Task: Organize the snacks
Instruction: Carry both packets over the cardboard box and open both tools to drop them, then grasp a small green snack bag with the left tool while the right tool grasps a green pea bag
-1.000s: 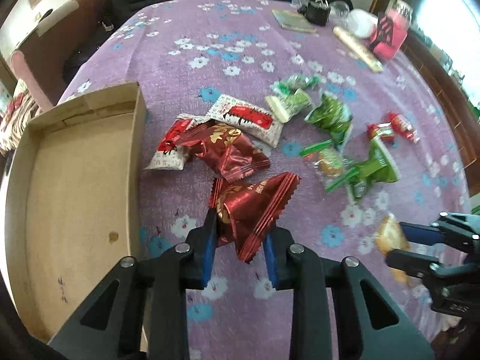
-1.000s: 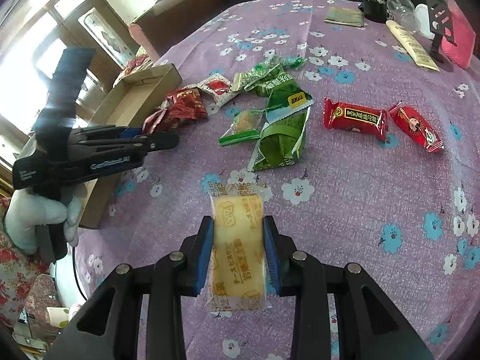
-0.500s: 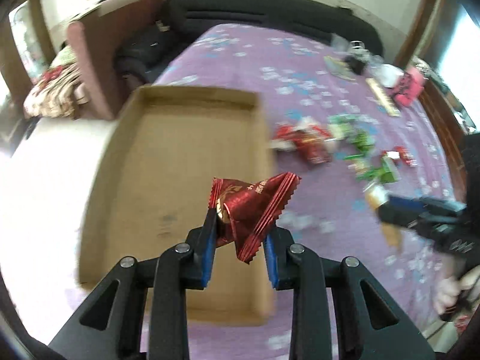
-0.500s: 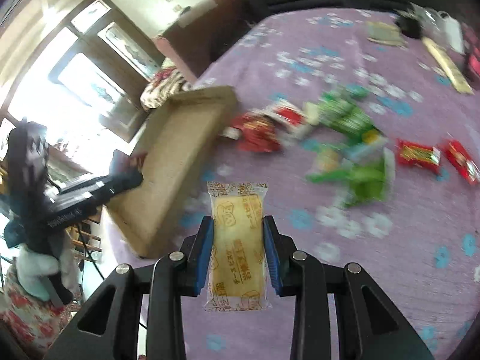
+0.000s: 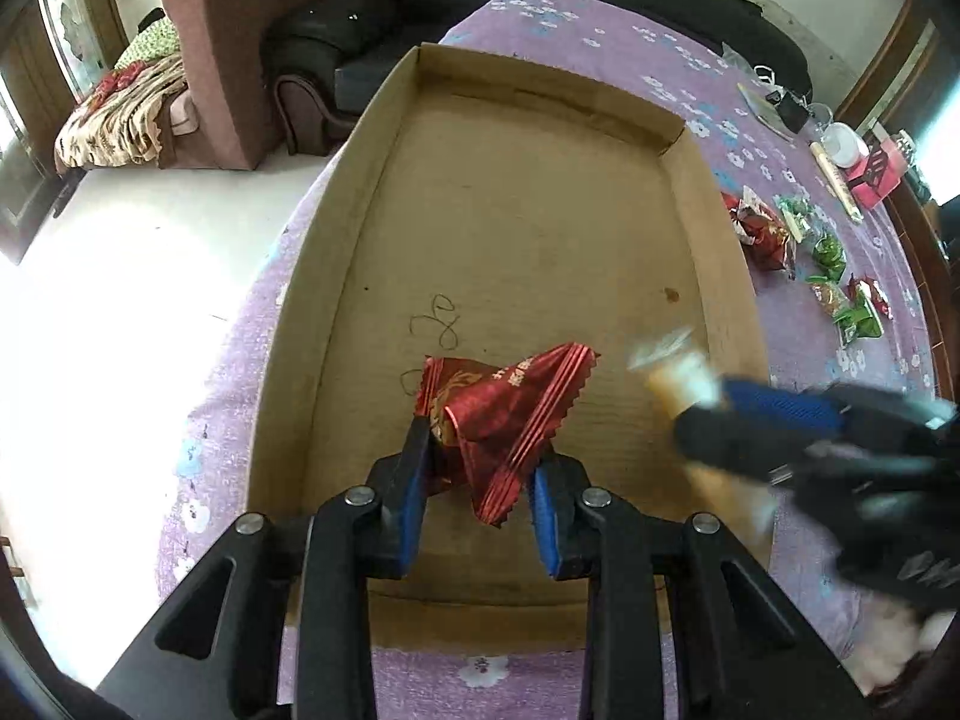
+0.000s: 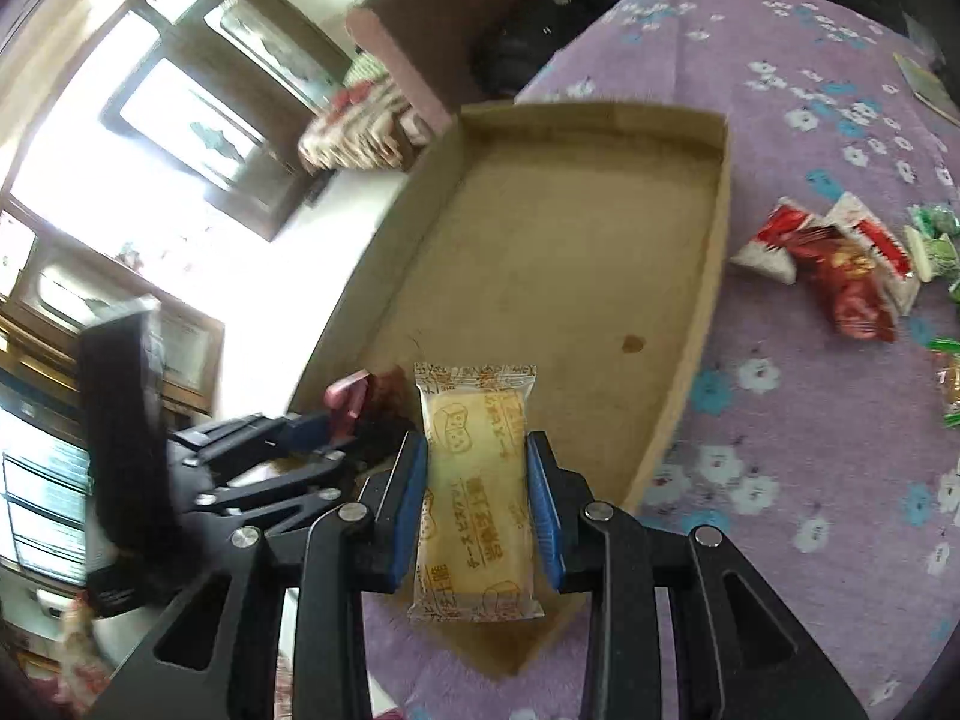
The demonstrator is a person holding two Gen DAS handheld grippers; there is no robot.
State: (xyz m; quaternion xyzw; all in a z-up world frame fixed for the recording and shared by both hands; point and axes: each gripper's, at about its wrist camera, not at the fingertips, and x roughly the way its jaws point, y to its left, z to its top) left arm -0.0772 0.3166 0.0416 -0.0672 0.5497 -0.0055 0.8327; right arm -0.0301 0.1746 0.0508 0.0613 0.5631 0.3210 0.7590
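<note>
Over the near-left part of the cardboard tray (image 5: 528, 228), the left gripper (image 5: 480, 468) is clamped on a crumpled red snack packet (image 5: 504, 414), which sticks up and forward from between the blue pads. The bare tray floor lies directly below and ahead of it. The likeliest slip here is that the glossy wrapper, pinched only at its lower folds, clings to one pad when the pads part and drops crooked or late; it could also land close to the near wall rather than further in.

To the right, the right gripper (image 6: 477, 498) holds a pale yellow biscuit packet (image 6: 477, 498) upright, squeezed across its width, with the top seal standing above the pads. It sits above the tray's near-right corner, so the tray wall (image 6: 690, 384) runs just to its right. Letting go from there could, in judgement, drop the packet onto the rim or outside on the purple cloth (image 6: 780, 450). The two tools are close together over the same end of the tray, so they could knock each other.

Further right of both, well apart on the cloth, the remaining snacks (image 6: 840, 276) wait in a loose cluster of red and green packets.
</note>
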